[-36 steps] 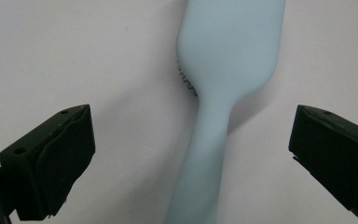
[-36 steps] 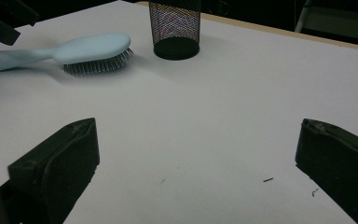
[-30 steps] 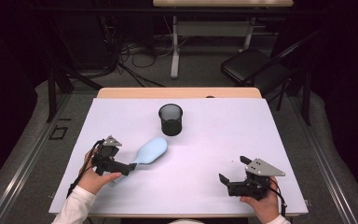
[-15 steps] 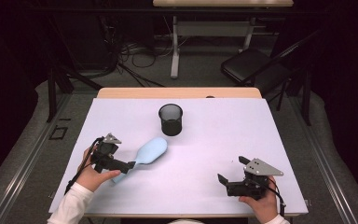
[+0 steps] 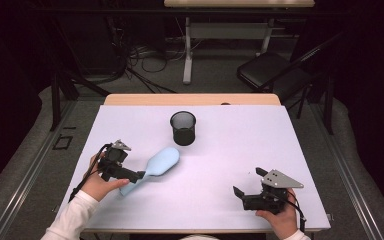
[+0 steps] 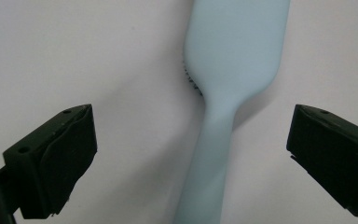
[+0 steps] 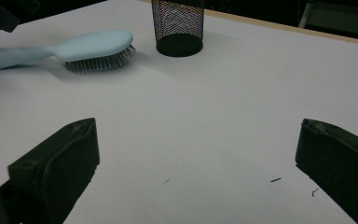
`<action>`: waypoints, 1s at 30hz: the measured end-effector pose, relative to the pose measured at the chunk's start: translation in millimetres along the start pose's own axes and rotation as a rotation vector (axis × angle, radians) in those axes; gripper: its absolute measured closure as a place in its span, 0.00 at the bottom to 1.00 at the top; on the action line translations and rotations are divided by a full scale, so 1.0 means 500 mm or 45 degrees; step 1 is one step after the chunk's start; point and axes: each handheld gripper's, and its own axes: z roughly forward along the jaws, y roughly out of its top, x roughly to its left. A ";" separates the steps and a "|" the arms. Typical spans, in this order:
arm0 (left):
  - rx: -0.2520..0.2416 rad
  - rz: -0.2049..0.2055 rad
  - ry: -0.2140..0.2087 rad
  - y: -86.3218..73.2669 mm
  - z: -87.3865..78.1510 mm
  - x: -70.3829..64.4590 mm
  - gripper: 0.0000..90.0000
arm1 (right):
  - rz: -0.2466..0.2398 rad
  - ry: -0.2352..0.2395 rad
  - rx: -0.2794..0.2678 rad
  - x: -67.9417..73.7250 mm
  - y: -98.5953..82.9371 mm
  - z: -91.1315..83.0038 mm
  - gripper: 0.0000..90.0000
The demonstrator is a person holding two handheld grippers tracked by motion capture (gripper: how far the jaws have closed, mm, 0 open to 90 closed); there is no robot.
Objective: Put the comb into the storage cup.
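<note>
The left hand-held gripper (image 5: pixel 139 175) hangs over the handle of a pale blue hairbrush (image 5: pixel 152 167), its jaws spread wide on either side of the neck where handle widens into head; in the left gripper view the hairbrush (image 6: pixel 223 93) runs straight up between the two black jaws, touching neither, so this hand-held gripper is released and holds nothing. That straddling pose looks deliberate: the narrow handle is the easiest part to pinch, and lining the jaws across it should let them close squarely without slipping toward the broader head. The hairbrush lies bristles down on the white worktop (image 5: pixel 240 150), its head pointing away from the left hand-held gripper toward a black mesh cup (image 5: pixel 183 128) that stands upright a little beyond it. The cup's open top suggests it may be where the brush is meant to go, handle or head first, though that is only a judgement. The right hand-held gripper (image 5: pixel 247 182) rests low near the front edge of the worktop, well apart from both things, its jaws also spread and empty; from the right gripper view the hairbrush (image 7: pixel 65 51) and the mesh cup (image 7: pixel 177 25) sit far ahead of it, so it seems parked out of the way while the left one works.
</note>
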 end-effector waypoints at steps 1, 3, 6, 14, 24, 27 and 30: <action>0.009 0.003 0.007 0.001 0.000 0.000 0.02 | -0.001 0.000 0.000 0.000 0.000 0.000 0.00; 0.028 0.010 0.014 0.004 0.002 -0.001 0.03 | 0.000 0.000 0.003 0.000 0.000 0.000 0.00; 0.069 0.026 0.027 0.009 0.004 -0.002 0.03 | -0.001 0.001 0.004 0.000 0.000 0.000 0.00; 0.146 0.040 0.010 0.025 0.010 -0.007 0.04 | -0.002 0.000 0.007 0.001 0.000 0.001 0.00; 0.215 0.095 -0.001 0.038 0.030 -0.019 0.08 | -0.002 0.001 0.008 0.000 0.000 0.001 0.00; 0.229 0.115 0.008 0.039 0.036 -0.022 0.08 | -0.003 0.003 0.009 0.000 -0.001 0.001 0.00; 0.225 0.128 0.013 0.040 0.041 -0.026 0.10 | -0.004 0.004 0.010 0.000 -0.001 0.002 0.00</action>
